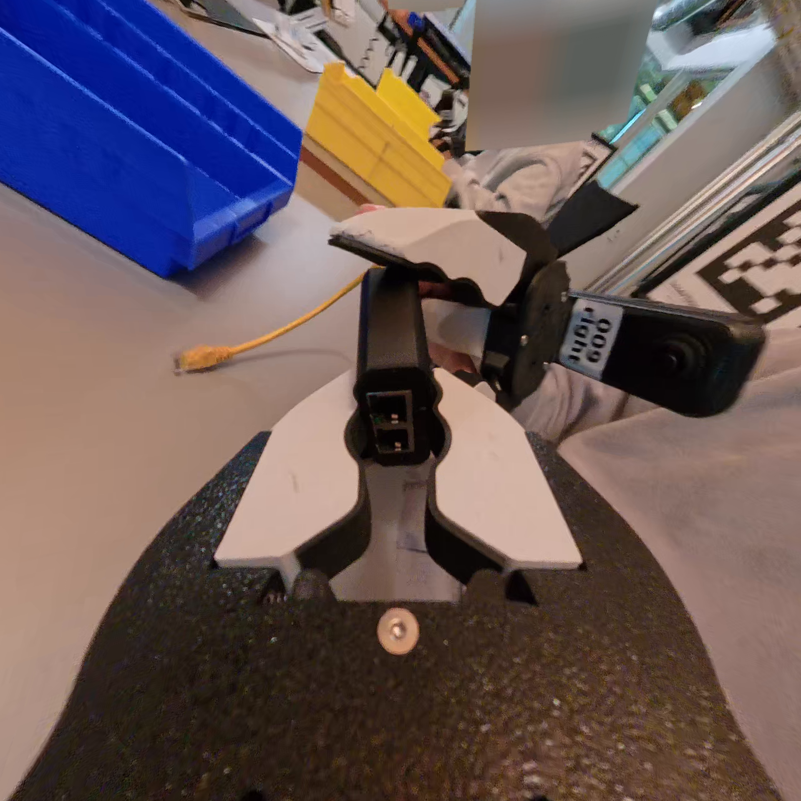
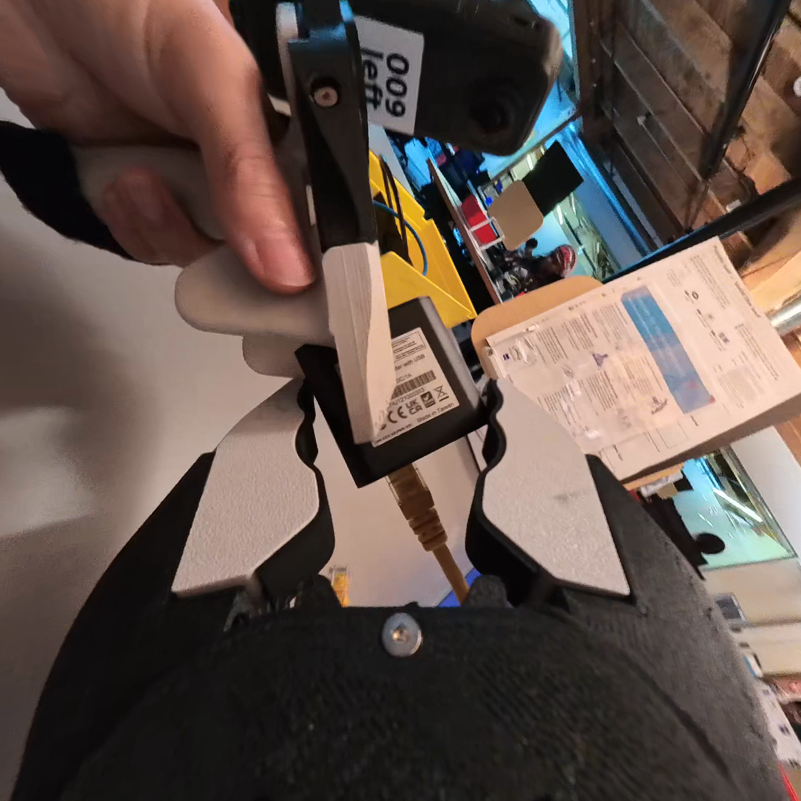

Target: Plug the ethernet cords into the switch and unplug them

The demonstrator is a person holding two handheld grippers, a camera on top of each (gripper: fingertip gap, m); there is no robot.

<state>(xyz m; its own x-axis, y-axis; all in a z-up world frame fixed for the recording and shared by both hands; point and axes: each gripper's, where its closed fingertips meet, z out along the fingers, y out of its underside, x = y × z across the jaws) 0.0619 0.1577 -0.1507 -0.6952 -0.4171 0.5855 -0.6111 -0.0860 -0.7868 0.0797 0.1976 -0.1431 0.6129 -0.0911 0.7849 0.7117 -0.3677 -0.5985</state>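
My left gripper is shut on the black switch and holds it above the table. Two empty ports face the left camera. My right gripper closes across the switch's wide sides at the other end. Its upper finger lies on top of the switch. A yellow ethernet cord is plugged into that end and runs back between the right fingers. A loose yellow plug lies on the grey table. A left finger crosses the switch's label side.
A blue bin and a yellow bin stand on the table behind the switch. A person's hand holds the left gripper's handle. A printed sheet on a board is to the right. A checkered marker is at the right edge. My two grippers' fingertips are within a few centimetres of each other.
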